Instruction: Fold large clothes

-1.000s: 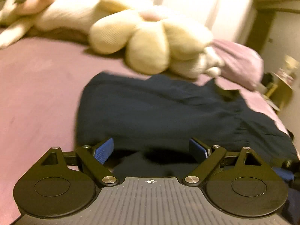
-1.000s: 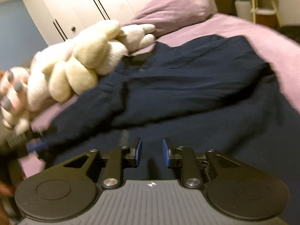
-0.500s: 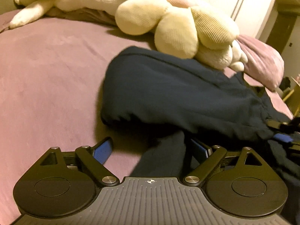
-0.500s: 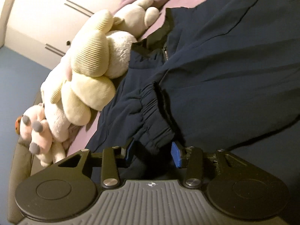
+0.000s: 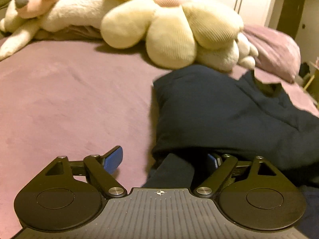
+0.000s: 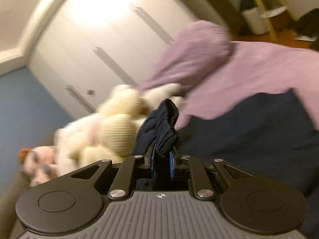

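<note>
The left gripper is angling down toward the bed, its jaws standing wide. Its left blue pad is hanging free over the mauve bedsheet at lower left, while the right pad is half hidden under the near edge of the dark navy garment. A narrow strip of that same cloth is running up between the two fingers from the bottom centre, yet neither pad is visibly pressing on it, and the jaws have just been narrowing a little.

The right gripper is pointing only slightly downward and is rolled, so the room is tilting across its view. Its jaws have just been closing and are now nearly together, pinching a gathered, elasticated cuff of the garment; the ribbed, puckered hem is standing up above the pads in the middle of the frame.

The garment is lying on the bed, filling the right half of the left wrist view as a thick, matte, softly creased mass with a rounded folded edge on its left, and spreading across the right side of the right wrist view.

Behind it, along the top of the left view, a cream plush toy with corduroy-ribbed, petal-shaped lobes is resting, beside a pale fluffy one with grey-tipped pink paws. A lilac pillow is sitting at upper right, and a white wardrobe with slim bar handles is filling the upper left of the right view, blurred.
</note>
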A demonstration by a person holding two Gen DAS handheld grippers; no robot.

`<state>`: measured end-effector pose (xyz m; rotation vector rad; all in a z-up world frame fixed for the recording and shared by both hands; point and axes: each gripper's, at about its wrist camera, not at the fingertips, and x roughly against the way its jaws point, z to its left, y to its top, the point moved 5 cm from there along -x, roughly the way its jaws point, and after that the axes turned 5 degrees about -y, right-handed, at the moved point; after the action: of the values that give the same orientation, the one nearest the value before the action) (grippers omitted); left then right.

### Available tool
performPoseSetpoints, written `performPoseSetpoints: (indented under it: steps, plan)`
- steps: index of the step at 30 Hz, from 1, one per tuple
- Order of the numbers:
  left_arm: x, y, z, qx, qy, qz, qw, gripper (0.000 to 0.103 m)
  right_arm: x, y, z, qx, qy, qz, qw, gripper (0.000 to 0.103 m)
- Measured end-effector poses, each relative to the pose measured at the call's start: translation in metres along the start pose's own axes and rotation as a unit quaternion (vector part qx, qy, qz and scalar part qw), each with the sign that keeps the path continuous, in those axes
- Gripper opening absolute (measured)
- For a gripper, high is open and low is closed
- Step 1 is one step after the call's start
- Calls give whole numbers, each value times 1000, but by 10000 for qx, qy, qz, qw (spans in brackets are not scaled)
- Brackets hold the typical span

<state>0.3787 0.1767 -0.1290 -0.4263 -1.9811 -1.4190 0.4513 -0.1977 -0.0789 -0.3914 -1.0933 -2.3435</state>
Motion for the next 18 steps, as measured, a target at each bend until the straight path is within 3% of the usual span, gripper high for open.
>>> performPoseSetpoints:
  steps: [3, 6, 9, 12, 14, 16, 18]
  plan:
    - [-3, -1, -3, -28, -1, 71, 10000, 88, -14, -11, -43, 56, -901, 309, 9954, 14]
    - [0, 0, -6, -151, 2, 48, 9999, 88, -20, -22, -64, 153, -1192, 482, 9916, 14]
    - [0, -1, -10, -320, -19, 81, 9995, 89, -14, -22, -64, 563, -1308, 233, 9895, 14]
    - [-1, -4, -14, -426, 82, 146, 9990, 90, -9, -16, -48, 1392, -1748, -291, 9743, 14]
    - [7, -5, -12, -384, 43, 180, 9991, 90, -15, -17, -43, 1715, -1934, -326, 9655, 15]
    - [22, -3, -9, -400, -13, 73, 9992, 90, -18, -15, -51, 1763, -2197, -223, 9592, 28]
    - [39, 3, -9, -441, -54, -205, 9988, 92, -4, -10, -55, 1582, -2249, -444, 9604, 32]
